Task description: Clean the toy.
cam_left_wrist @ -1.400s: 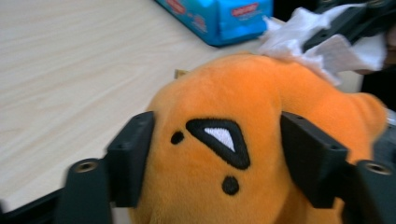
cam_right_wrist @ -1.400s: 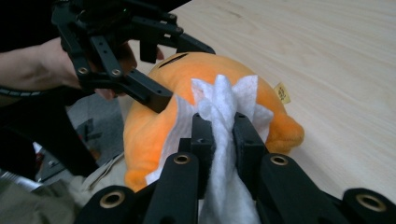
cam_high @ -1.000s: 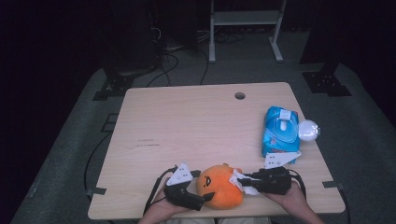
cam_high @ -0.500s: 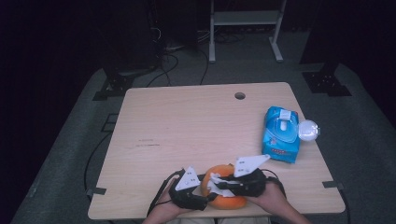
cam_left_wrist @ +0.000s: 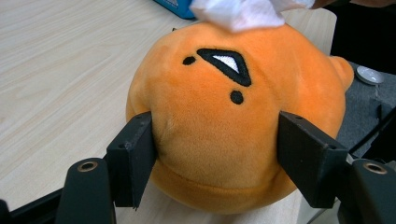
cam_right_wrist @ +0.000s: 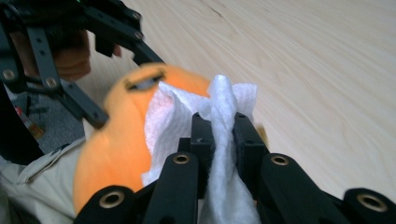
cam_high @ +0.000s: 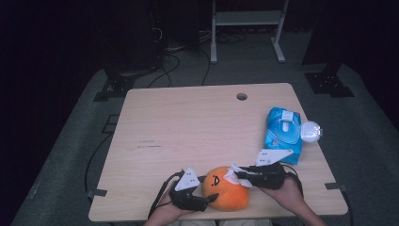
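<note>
Left gripper (cam_left_wrist: 215, 154): my jaws have just closed in, now pinching the orange plush (cam_left_wrist: 233, 121) at the worktop's (cam_high: 188, 127) near edge. Right gripper (cam_right_wrist: 223, 135): jaws clamped on white tissue (cam_right_wrist: 224, 112), touching plush top.

No legible text, brand or number appears on any item. The blue wipes pack (cam_high: 283, 133) probably carries print on its label, but it is too small to read.
</note>
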The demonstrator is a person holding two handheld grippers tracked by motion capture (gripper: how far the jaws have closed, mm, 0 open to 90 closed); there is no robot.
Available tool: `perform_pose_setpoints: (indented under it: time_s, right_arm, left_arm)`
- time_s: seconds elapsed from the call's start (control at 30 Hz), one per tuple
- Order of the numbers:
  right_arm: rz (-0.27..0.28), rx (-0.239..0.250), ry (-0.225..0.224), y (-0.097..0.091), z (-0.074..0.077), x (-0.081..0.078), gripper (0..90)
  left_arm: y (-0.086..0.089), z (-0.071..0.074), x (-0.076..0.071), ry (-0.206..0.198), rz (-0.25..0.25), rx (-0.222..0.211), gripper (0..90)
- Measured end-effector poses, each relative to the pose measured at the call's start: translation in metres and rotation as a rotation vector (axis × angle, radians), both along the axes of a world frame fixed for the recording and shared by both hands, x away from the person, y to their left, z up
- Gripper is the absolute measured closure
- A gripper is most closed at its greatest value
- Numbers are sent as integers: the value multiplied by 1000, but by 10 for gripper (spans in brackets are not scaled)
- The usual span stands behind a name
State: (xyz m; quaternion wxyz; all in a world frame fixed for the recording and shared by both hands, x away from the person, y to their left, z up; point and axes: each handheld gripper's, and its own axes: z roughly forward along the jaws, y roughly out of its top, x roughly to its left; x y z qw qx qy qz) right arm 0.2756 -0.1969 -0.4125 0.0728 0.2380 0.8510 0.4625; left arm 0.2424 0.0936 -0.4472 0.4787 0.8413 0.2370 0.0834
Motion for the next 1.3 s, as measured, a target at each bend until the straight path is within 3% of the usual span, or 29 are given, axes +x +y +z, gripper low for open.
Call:
perform_pose_setpoints:
  time_s: [0.2, 0.37, 0.5, 0.63, 0.8, 1.0, 1.3]
  right_arm:
    - [-81, -31, 7, -37, -10, -1, 780]
    - [-163, -43, 28, -69, -18, 4, 662]
    - [-191, -52, 53, -84, -21, 5, 577]
    - [-192, -31, 59, -92, -23, 3, 506]
    - [-203, -18, 59, -95, -24, 2, 488]
    - [-210, 8, 47, -97, -22, 1, 483]
    - [-194, 49, 20, -96, -16, -5, 477]
  left_arm:
    - [2, 0, 1, 7, 6, -2, 296]
    - [3, 1, 1, 9, 5, -8, 284]
    - [3, 2, 0, 9, 1, -1, 277]
    - [3, 3, 0, 7, -4, 6, 268]
    - [5, 6, 0, 9, -11, -2, 251]
    - [5, 20, -2, -28, -33, -26, 233]
    - [-21, 43, 15, -63, -85, -40, 191]
